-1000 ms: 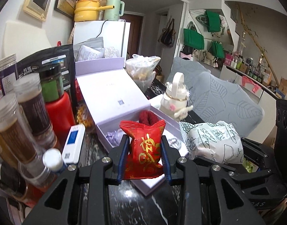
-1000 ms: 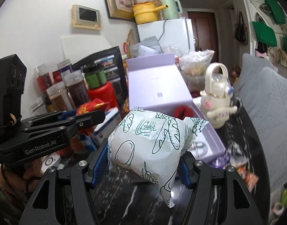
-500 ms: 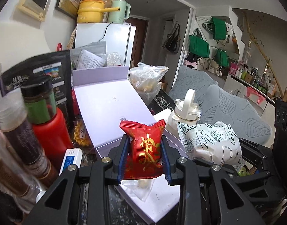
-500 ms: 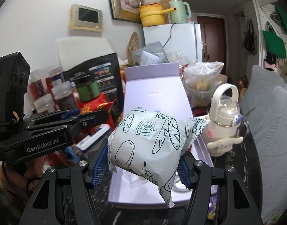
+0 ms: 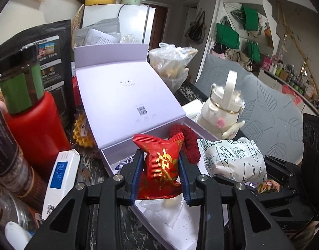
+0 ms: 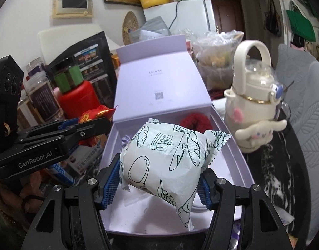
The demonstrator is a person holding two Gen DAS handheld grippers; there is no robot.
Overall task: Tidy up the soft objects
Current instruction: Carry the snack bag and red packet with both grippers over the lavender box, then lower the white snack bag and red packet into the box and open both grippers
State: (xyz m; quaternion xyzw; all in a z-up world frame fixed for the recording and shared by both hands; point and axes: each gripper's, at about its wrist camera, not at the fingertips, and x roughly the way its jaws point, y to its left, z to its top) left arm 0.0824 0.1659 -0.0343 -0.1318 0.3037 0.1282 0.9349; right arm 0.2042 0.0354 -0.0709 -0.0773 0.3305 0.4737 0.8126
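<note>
My left gripper (image 5: 160, 164) is shut on a red snack packet with gold print (image 5: 162, 162) and holds it above the near left part of an open lilac gift box (image 5: 109, 160). My right gripper (image 6: 159, 179) is shut on a white bread packet with green drawings (image 6: 165, 158), held over the box's tray (image 6: 236, 154). The bread packet also shows in the left wrist view (image 5: 234, 162), and the red packet in the right wrist view (image 6: 96, 114). A dark red fuzzy scrunchie (image 6: 195, 121) lies at the back of the tray.
The box lid (image 6: 159, 83) stands open at the back. A white character bottle (image 6: 255, 112) stands right of the box. A red canister with a green-banded jar (image 5: 32, 129), brown jars, a black pouch and a white-blue pack (image 5: 61, 177) crowd the left.
Both grippers have moved forward and down with their packets, from before the box to over its tray. Their grips have not changed.
</note>
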